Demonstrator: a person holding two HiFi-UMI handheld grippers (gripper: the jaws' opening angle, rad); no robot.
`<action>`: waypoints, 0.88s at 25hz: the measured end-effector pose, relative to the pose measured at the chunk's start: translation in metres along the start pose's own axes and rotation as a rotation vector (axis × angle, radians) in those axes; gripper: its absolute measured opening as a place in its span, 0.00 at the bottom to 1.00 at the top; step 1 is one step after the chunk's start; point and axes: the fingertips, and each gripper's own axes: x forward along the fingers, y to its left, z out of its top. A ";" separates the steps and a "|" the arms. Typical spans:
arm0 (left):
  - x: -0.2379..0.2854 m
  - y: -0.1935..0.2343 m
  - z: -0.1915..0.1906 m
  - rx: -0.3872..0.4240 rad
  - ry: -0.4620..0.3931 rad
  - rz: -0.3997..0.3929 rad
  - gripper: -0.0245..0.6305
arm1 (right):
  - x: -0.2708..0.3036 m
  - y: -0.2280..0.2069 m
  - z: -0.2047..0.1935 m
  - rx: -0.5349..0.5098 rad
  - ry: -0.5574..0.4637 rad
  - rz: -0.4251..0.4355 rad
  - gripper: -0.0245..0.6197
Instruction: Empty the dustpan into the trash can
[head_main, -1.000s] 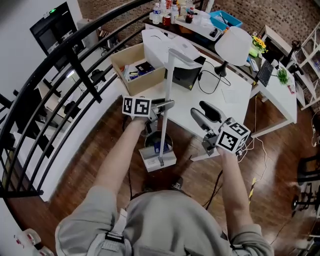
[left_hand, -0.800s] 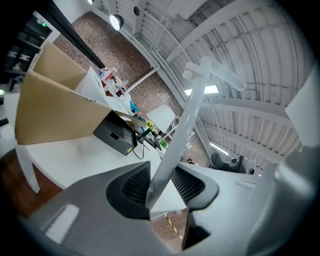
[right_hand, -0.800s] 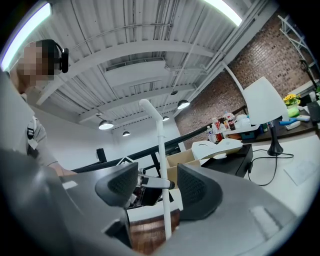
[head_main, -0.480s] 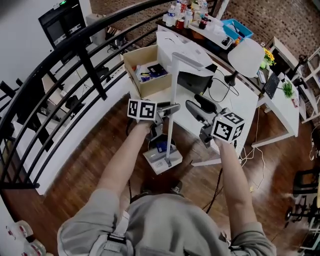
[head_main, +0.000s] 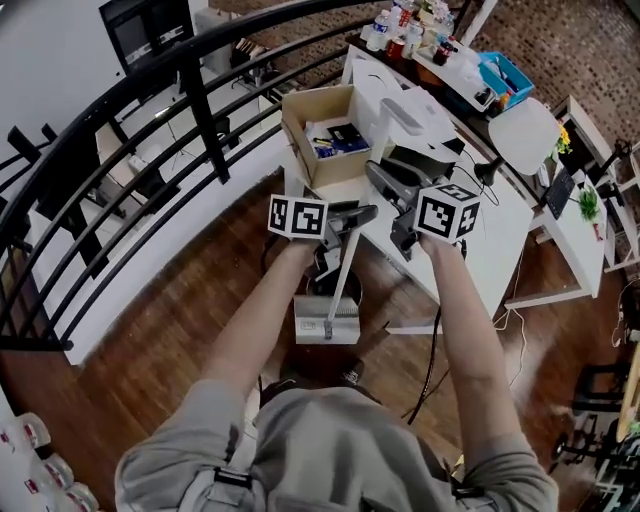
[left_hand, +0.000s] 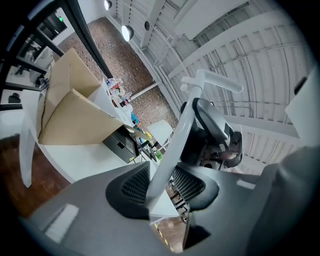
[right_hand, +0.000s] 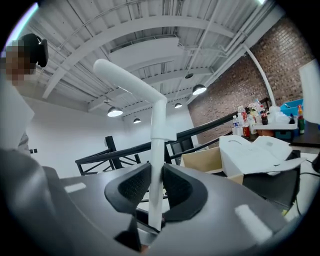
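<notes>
Room: brown wood floor (head_main: 180, 330), black railing (head_main: 203, 120), white table (head_main: 480, 240) close behind with a cardboard box (head_main: 318, 165).
Dustpan (head_main: 326, 318): down by the dark trash can (head_main: 320, 284), its long white handle (head_main: 340, 275) leaning up.
Left gripper (left_hand: 160, 182): level, pinching the handle.
Right gripper (right_hand: 156, 190): tipped a bit down, closing, the handle between its pads.

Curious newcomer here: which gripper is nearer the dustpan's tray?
Left. The left gripper holds the handle low, nearer the dustpan tray; right gripper, jaws closing round it, is higher.
</notes>
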 end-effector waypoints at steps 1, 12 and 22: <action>-0.002 -0.001 0.000 0.001 0.003 -0.006 0.26 | 0.001 0.003 0.000 0.002 -0.005 0.002 0.16; -0.018 -0.052 -0.032 0.111 0.089 -0.079 0.26 | -0.042 0.060 -0.002 -0.063 -0.046 0.024 0.15; -0.002 -0.154 -0.080 0.262 0.172 -0.215 0.26 | -0.153 0.117 0.010 -0.109 -0.191 -0.073 0.15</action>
